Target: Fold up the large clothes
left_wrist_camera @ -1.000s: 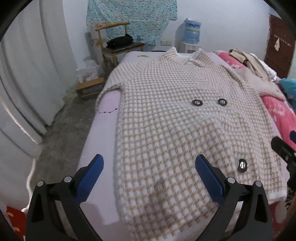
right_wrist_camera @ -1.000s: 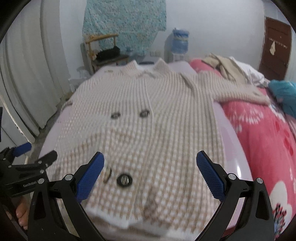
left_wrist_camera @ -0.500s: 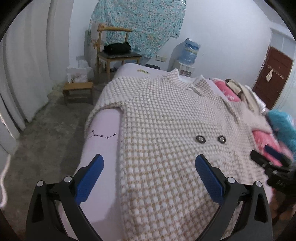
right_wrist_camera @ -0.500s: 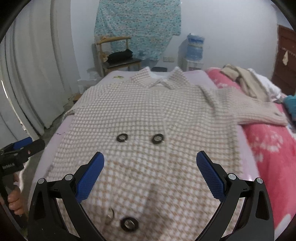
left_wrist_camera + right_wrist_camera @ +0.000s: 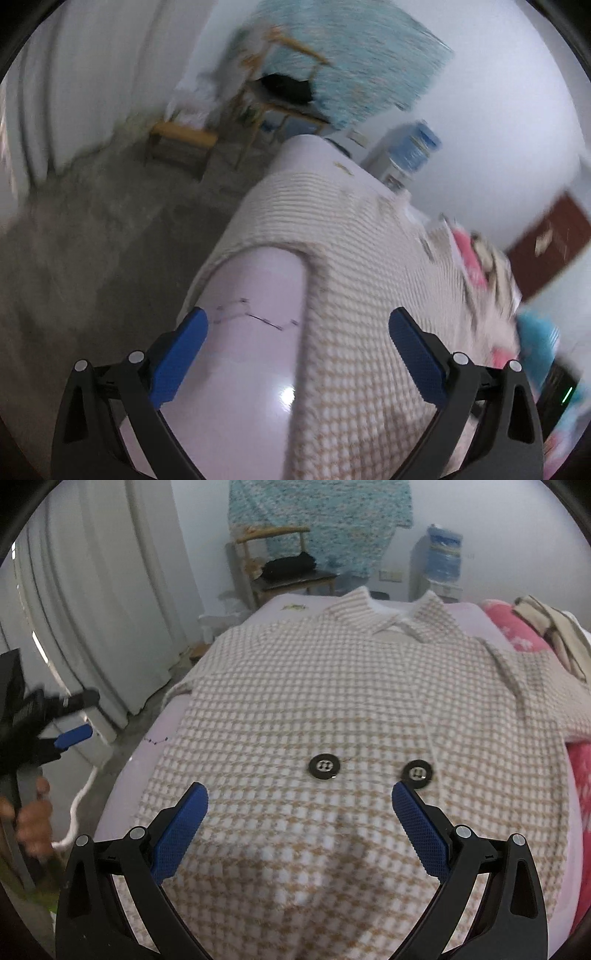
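Across the lilac bed sheet (image 5: 122, 775), the checked coat (image 5: 332, 709) lies face up and spread flat, collar (image 5: 391, 613) toward the far wall and hem nearest the right-wrist camera. Two dark buttons (image 5: 324, 768) sit at mid-body. One sleeve (image 5: 236, 236) drapes over the bed's left edge; the other reaches toward the pink quilt (image 5: 580, 771).

Handling, as judged from the thick knit: the coat is soft, bulky and fairly heavy, with no stiffness. It should drag rather than slide on the sheet, and a single-layer pinch may stretch it. Take hold at firm edges: shoulder seam, sleeve cuff or hem corner. The buttons are not grip points.

The right gripper (image 5: 299, 830) hovers over the lower front panel, jaws wide apart, holding nothing. The left gripper (image 5: 295, 350) is also spread wide and empty, above the coat's left edge where bare sheet shows; this view is motion-blurred. The sleeve hanging off the bed appears to be the nearest take-hold point for it.

Beyond the bed stand a wooden chair (image 5: 280, 565), a water dispenser (image 5: 439, 565) and white curtains (image 5: 92, 590).
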Demonstrator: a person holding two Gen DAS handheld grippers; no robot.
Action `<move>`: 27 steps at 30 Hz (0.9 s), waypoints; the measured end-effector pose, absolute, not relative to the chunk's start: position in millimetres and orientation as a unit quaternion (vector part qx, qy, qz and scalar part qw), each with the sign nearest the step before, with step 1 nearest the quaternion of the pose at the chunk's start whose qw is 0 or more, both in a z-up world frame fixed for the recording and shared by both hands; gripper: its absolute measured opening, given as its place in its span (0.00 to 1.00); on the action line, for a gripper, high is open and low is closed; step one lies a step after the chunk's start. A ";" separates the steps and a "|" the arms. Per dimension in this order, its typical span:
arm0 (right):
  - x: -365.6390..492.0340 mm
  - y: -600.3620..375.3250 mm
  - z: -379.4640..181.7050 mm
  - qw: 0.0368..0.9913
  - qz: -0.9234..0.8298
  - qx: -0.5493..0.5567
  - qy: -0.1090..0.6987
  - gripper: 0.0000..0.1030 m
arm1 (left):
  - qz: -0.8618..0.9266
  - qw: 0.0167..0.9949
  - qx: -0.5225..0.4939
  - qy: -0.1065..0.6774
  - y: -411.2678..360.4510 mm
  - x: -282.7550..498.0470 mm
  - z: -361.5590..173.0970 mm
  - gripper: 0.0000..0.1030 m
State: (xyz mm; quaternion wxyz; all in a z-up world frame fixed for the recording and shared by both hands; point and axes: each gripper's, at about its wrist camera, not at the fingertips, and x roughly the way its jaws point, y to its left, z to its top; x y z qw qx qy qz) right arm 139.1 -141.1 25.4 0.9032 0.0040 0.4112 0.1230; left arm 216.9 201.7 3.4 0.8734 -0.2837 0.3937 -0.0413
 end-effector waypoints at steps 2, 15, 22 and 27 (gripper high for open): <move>141.3 -136.8 20.0 0.900 0.124 -0.002 0.418 0.92 | -0.042 0.844 -0.351 0.404 231.0 226.8 -12.8 0.90; 159.9 -121.0 -3.2 0.884 0.091 -0.038 0.456 0.92 | -0.099 0.565 -0.703 0.421 314.9 277.5 -176.2 0.90; 173.9 -107.6 -12.4 0.877 0.083 -0.063 0.470 0.92 | -0.102 0.467 -0.779 0.405 315.8 295.0 -241.6 0.92; 179.6 -104.3 -15.1 0.873 0.074 -0.073 0.477 0.92 | -0.096 0.416 -0.805 0.412 313.8 296.4 -282.3 0.92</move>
